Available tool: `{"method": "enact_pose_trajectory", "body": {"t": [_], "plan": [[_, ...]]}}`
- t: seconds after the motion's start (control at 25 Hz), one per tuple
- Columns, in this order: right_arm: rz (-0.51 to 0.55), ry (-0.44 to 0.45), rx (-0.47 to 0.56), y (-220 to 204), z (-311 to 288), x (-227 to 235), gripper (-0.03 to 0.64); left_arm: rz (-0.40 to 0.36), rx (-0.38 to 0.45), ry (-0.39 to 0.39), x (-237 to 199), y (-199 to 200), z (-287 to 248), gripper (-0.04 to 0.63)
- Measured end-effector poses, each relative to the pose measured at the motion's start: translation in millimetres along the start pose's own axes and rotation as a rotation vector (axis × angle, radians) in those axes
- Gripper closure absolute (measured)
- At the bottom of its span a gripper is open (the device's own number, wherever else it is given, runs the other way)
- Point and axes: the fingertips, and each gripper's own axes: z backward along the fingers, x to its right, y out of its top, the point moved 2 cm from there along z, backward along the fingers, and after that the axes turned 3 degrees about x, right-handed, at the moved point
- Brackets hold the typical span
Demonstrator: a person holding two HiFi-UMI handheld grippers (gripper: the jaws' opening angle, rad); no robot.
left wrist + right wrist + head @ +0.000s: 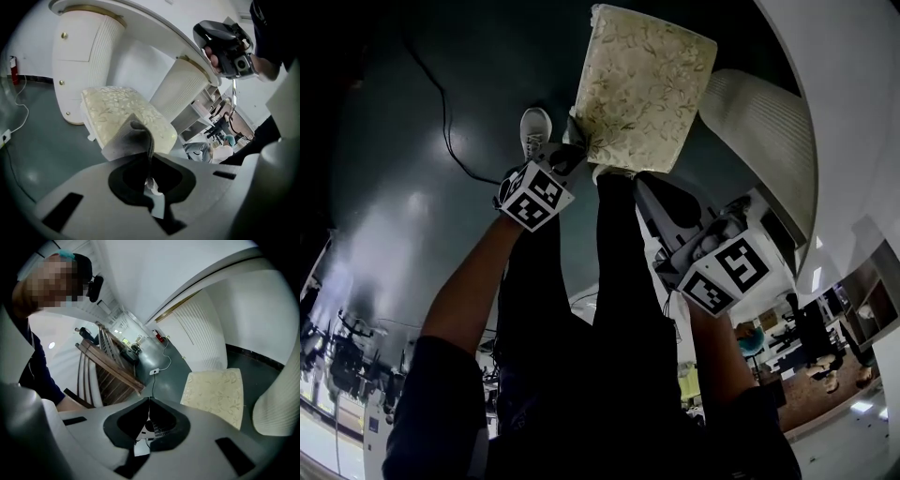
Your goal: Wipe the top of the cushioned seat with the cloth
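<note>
The cushioned seat is a pale, leaf-patterned square stool on the dark floor; it also shows in the left gripper view as the seat and in the right gripper view as the seat. My left gripper is at the seat's near left corner, shut on a grey cloth that stands folded out of the left gripper. My right gripper hovers off the seat's near right side. Seen along its own jaws, the right gripper is shut with nothing in it.
A white curved counter with ribbed pedestals stands right behind the seat; one pedestal is close to its far side. A black cable runs over the floor. A wooden chair and a power strip lie farther off. My shoe is beside the seat.
</note>
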Motion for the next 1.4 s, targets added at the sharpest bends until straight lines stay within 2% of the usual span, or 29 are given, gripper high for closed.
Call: {"method": "enact_pose_trajectory", "body": {"t": [0.68,0.92,1.12,1.4], "plan": [[-0.071,-0.061,0.090,-1,95,77,0.591,-0.044,-0.032,-0.128,91,65,-116,0.581],[-0.072,-0.076,0.091,-2,115,94,0.591,-0.035,-0.004,-0.159,115,83,-140,0.581],[-0.059,-0.074,0.088,1,116,92,0.591,-0.011,0.052,-0.189,126,100,-141,0.581],[-0.016,-0.055,0.130,31,104,66,0.591,0.004,0.156,-0.174,117,133,-91,0.580]]}}
